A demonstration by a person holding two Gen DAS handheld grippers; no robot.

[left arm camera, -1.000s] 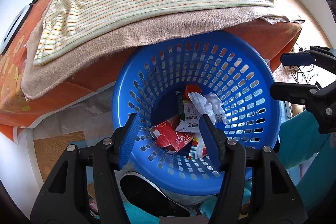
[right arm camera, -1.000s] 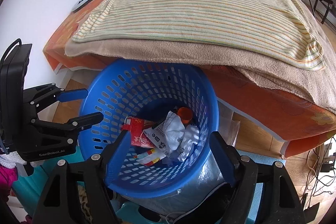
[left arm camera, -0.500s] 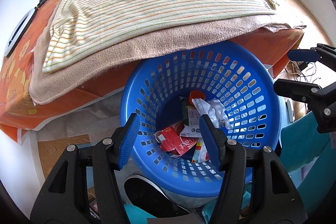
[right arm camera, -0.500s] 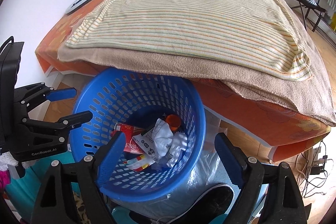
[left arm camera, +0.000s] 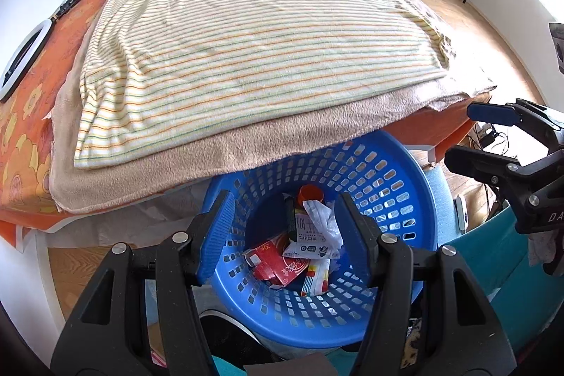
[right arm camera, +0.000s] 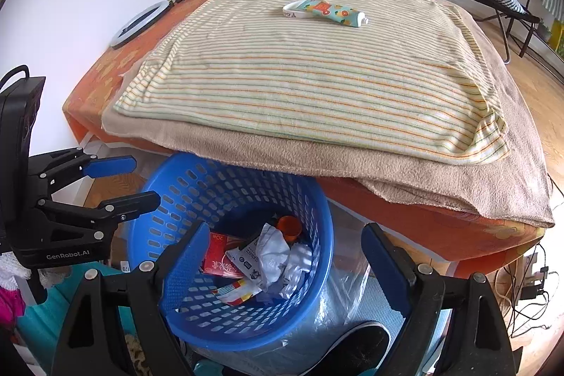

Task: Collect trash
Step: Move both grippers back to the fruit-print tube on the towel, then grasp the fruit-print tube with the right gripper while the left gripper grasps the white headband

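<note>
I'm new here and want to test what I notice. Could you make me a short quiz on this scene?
1. True or false: the blue basket is empty.
2. What lies alone on the striped blanket?
A. a tube
B. a shoe
C. a cup
3. Fill in: both pairs of tongs, left and right, hold ____.

Key:
1. False. It holds crumpled paper, a red carton and an orange cap.
2. A. The tube lies near the blanket's far end.
3. Nothing. Both stand open above the basket.
</note>
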